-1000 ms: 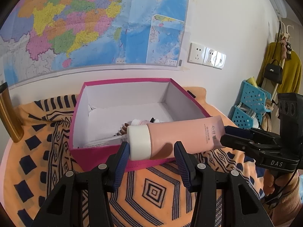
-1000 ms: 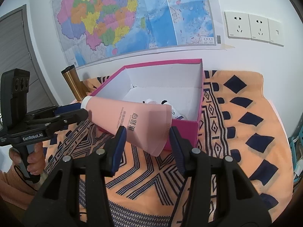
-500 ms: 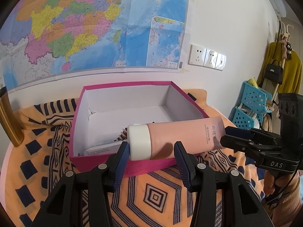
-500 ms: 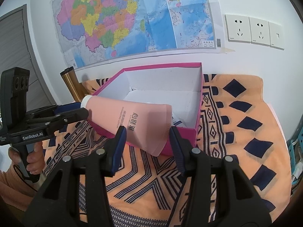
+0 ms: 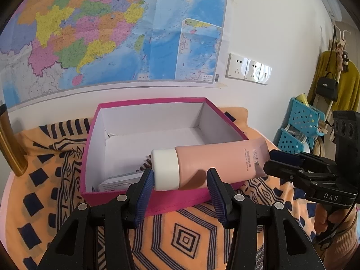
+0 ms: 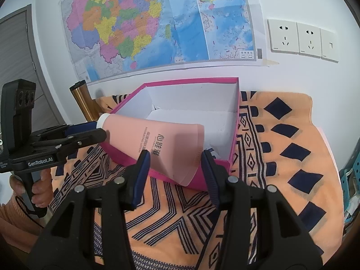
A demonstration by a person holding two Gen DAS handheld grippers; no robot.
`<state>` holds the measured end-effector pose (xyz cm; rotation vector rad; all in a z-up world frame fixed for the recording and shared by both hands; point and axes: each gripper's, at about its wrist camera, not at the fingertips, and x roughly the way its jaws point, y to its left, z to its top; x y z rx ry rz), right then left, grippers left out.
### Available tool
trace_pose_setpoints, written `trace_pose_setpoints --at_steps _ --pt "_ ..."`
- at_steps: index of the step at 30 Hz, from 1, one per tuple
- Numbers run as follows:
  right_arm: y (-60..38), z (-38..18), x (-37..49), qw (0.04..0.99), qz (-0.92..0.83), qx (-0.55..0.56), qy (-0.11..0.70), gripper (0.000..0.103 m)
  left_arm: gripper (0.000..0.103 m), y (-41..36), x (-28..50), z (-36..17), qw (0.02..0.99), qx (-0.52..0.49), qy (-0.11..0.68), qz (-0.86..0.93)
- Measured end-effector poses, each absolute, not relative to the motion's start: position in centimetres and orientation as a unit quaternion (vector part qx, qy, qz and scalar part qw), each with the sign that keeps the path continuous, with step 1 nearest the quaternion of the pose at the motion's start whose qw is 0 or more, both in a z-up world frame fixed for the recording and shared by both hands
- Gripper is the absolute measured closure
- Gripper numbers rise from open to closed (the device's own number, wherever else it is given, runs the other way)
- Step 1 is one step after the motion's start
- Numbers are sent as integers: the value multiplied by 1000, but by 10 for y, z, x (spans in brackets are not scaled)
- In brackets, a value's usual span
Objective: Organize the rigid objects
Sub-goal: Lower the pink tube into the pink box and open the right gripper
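Orange patterned cloth (image 5: 184, 240) covers the bench under a pink box (image 5: 157, 202). Across its near corner lies a pink lotion tube (image 5: 216, 166), right gripper (image 6: 175, 168) jaws clamped on its crimped end, left gripper (image 5: 180, 180) jaws spread around its white cap (image 5: 165, 168).

Tube (image 5: 216, 164) over box (image 5: 157, 204) front, box on cloth (image 5: 184, 238)

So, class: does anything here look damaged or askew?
Yes: the pink box has a torn white lining at its back-left inner corner. The pink lotion tube lies slanted across its front wall, not yet inside.
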<state>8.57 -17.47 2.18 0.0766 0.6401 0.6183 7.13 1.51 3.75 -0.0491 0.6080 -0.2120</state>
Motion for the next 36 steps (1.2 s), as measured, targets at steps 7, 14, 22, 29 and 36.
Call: trace_pose_setpoints --at_steps 7,14,22,29,36 --pt "-173 22 90 902 297 36 310 53 54 15 75 36 948 -25 300 -100" --pt "-173 22 92 902 298 36 311 53 54 16 81 35 948 -25 303 -97" --pt "-173 22 96 903 296 35 310 53 54 16 83 35 947 -24 304 -96" --pt "-173 23 101 903 294 35 310 53 54 15 87 35 948 -23 304 -96" --pt "-174 22 104 904 292 35 311 53 54 14 90 34 947 -22 305 -96"
